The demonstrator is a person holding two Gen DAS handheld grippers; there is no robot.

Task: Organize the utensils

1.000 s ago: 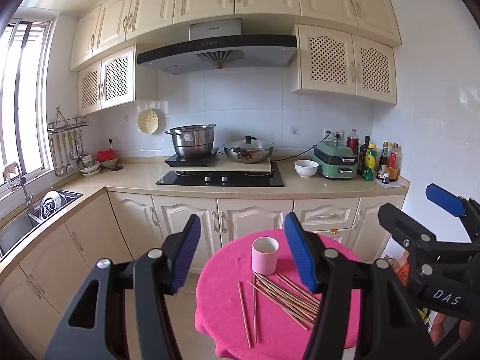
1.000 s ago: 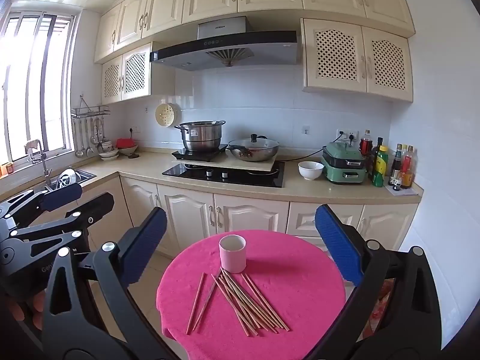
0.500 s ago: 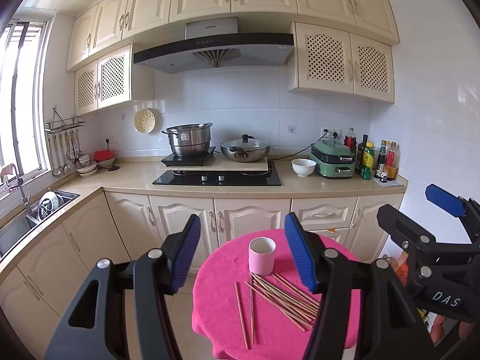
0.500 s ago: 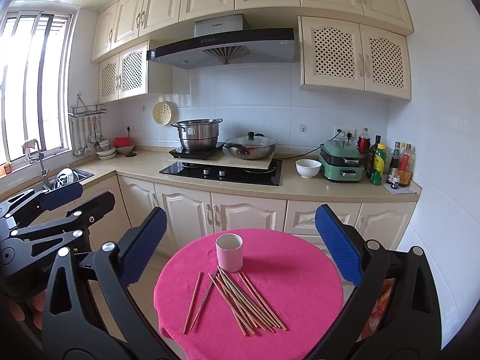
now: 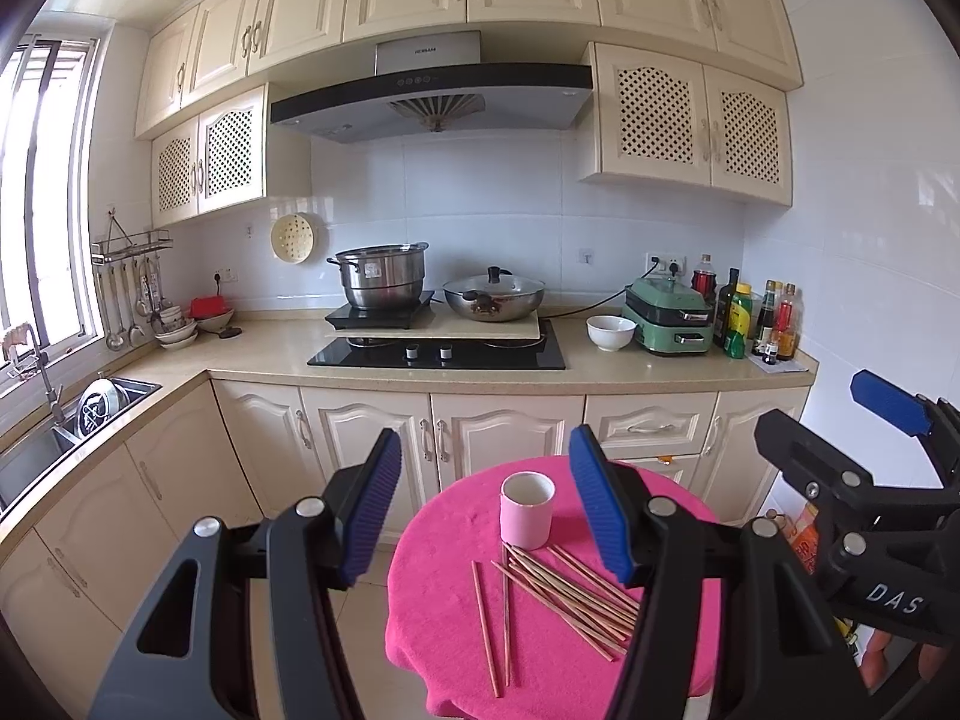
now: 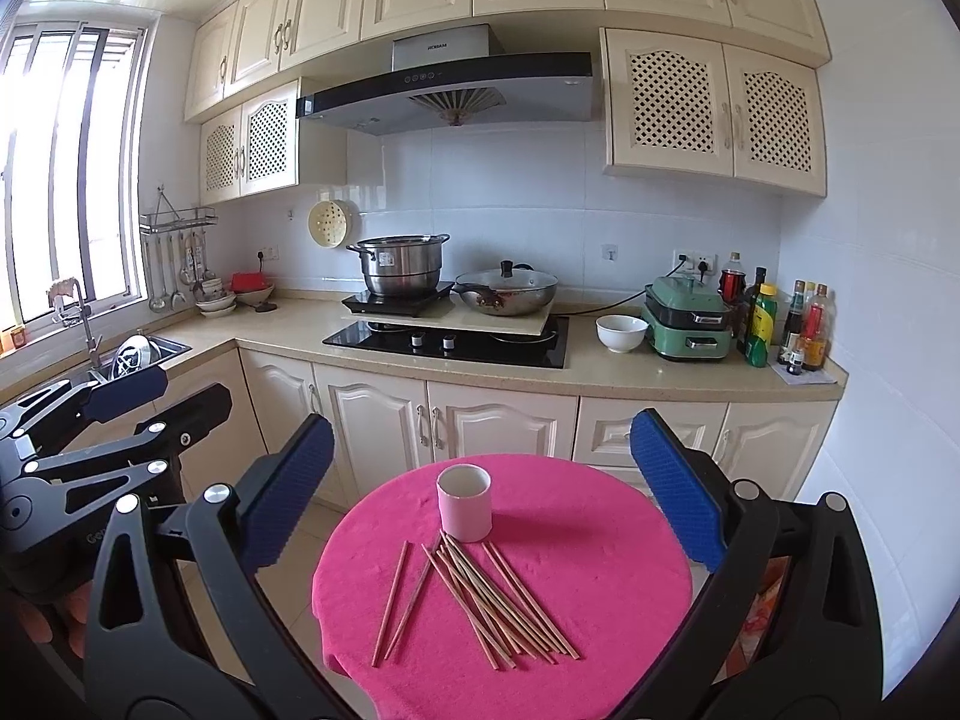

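Several wooden chopsticks (image 6: 486, 600) lie loose on a round table with a pink cloth (image 6: 600, 570). They also show in the left wrist view (image 5: 558, 606). A pink cup (image 6: 463, 502) stands upright just behind them, and shows in the left wrist view too (image 5: 526, 509). My left gripper (image 5: 486, 504) is open and empty, held above the table's left side. My right gripper (image 6: 480, 492) is open and empty, held above and in front of the table.
A kitchen counter (image 6: 600, 381) runs behind the table with a hob, a steel pot (image 6: 401, 267), a lidded wok (image 6: 507, 294), a white bowl (image 6: 621, 333), a green cooker and bottles. A sink (image 5: 60, 444) lies at the left.
Both grippers have drifted slightly; the table, cup and chopsticks sit a little higher and more to the left in both views. Both grippers stay open and empty.
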